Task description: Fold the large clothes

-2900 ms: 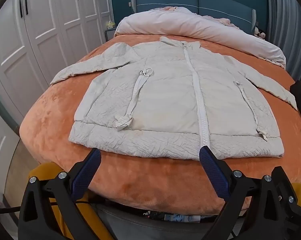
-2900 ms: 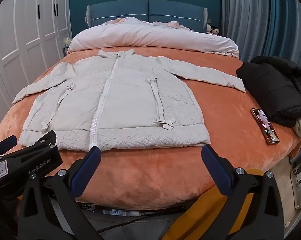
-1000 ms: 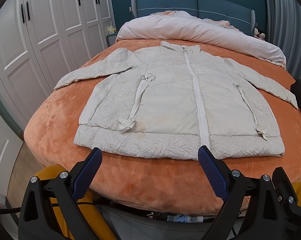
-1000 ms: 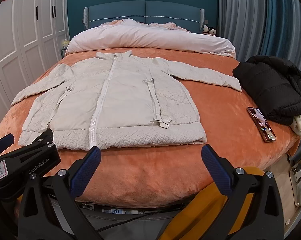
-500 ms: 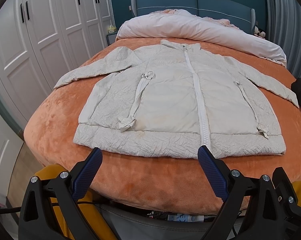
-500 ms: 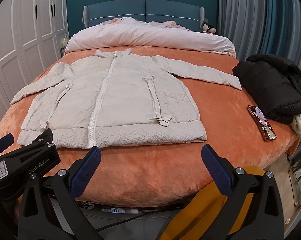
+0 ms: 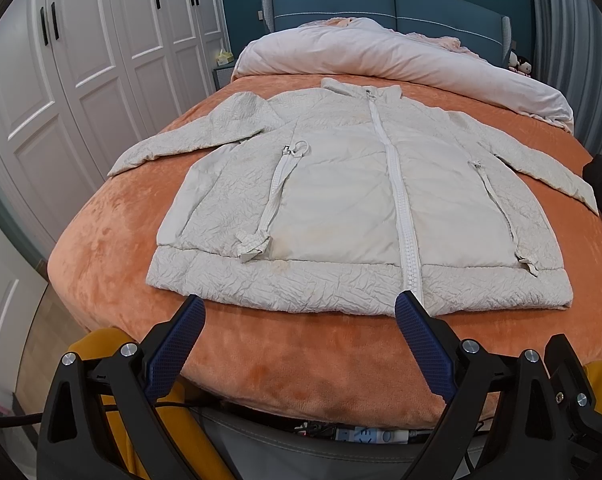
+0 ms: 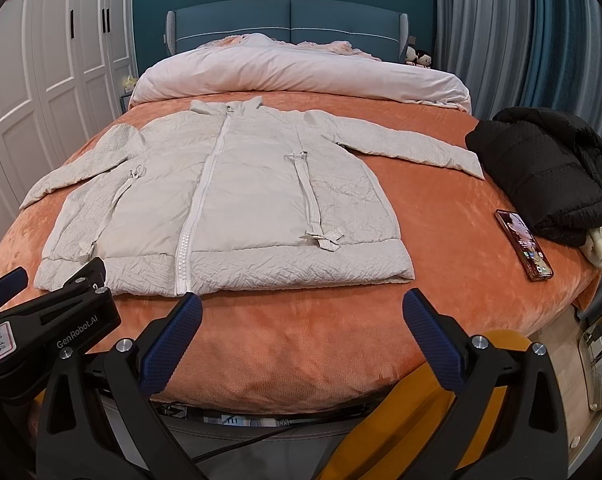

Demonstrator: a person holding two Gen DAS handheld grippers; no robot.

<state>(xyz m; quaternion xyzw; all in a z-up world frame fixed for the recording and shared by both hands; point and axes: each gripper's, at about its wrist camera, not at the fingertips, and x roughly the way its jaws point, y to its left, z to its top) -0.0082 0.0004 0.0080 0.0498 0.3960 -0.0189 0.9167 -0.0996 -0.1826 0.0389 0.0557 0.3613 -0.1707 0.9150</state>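
Both grippers hover off the near edge of the bed with their blue-padded fingers spread wide apart and nothing between them: the left gripper (image 7: 297,312) sits just short of the hem of the white jacket (image 7: 365,200), and the right gripper (image 8: 301,312) hangs beside it, likewise just short of the hem. Ahead of both tools the white jacket lies flat, front up and zipped, on the orange blanket (image 7: 301,360), its hem nearest the fingertips and its collar at the far end. Its sleeves stretch outward to either side, one off to the left of the left gripper, the other reaching away to the right of the right gripper. Beyond the collar a pale pink duvet (image 8: 301,72) is bunched against the blue headboard (image 8: 289,16). To the right of the right gripper and farther ahead, a black jacket (image 8: 541,168) is heaped on the blanket, with a phone (image 8: 523,244) lying just beside it on its near side. White wardrobe doors (image 7: 81,60) stand off to the left of the left gripper.
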